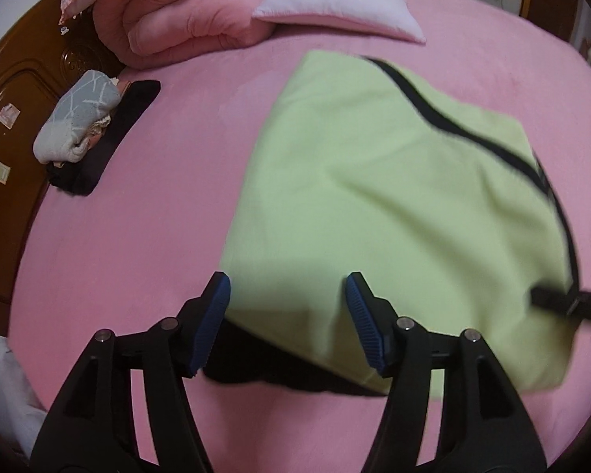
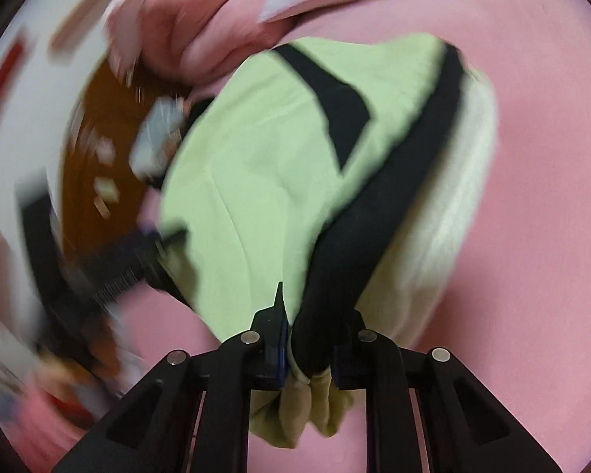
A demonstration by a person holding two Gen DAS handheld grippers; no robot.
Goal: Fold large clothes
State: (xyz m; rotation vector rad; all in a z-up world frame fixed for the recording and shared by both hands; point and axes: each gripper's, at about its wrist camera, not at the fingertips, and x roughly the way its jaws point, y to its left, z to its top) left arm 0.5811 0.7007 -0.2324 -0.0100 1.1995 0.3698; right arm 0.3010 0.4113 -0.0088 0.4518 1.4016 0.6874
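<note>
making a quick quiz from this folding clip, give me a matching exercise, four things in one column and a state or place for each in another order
Things:
1. left gripper
2. right gripper
3. light green garment
4. white pillow

States or places:
A. clamped on bunched green and black fabric
B. at the far end of the pink bed sheet, beside the folded pink quilt
C. open, jaws apart over the garment's near edge
D. spread on the bed, black stripe along one side

Pairs: 1-C, 2-A, 3-D, 4-B

pink bedsheet (image 1: 157, 236) | rolled pink quilt (image 1: 177, 12) | white pillow (image 1: 335, 4) | brown headboard (image 1: 23, 86)
</note>
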